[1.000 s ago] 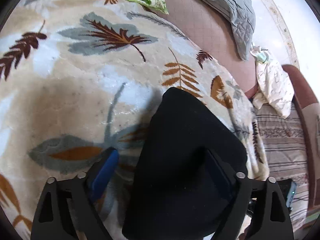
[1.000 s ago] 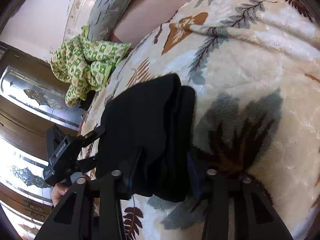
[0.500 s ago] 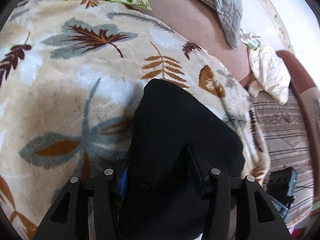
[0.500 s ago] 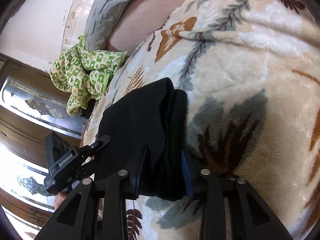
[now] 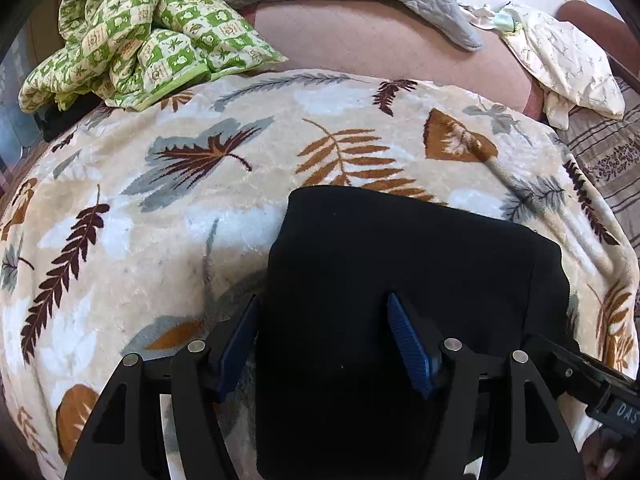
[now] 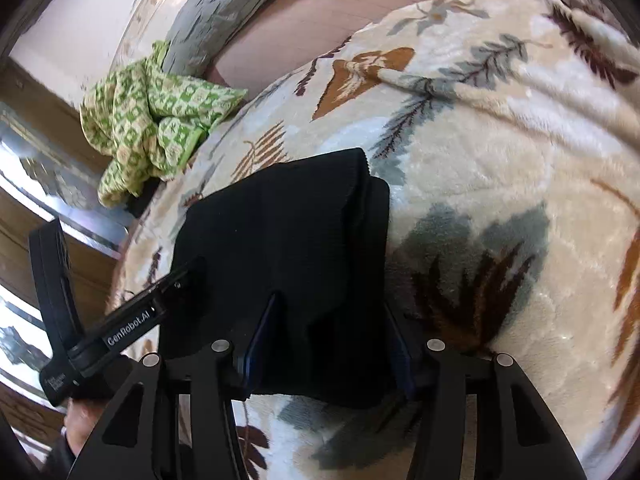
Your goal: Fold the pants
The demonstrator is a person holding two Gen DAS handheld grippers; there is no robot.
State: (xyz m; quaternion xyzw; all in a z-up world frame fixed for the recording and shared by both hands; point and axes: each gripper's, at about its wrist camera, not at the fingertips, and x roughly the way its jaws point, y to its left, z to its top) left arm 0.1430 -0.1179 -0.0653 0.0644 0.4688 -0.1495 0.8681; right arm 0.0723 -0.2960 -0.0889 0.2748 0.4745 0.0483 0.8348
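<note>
Folded black pants [image 5: 400,280] lie on the leaf-print blanket [image 5: 160,240]. We see our left gripper [image 5: 324,336] opening over one end, jaws straddling it; our right gripper [image 6: 328,336] opening, the other end between its jaws.

We lose the pants' [image 5: 400,280] near edge behind gripper frames; one right finger [image 6: 400,352] is sunk in cloth; grip unclear.

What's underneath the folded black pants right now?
The black pants lie on the leaf-print blanket, which shows all around them. Whatever lies directly beneath the pants is covered.
</note>
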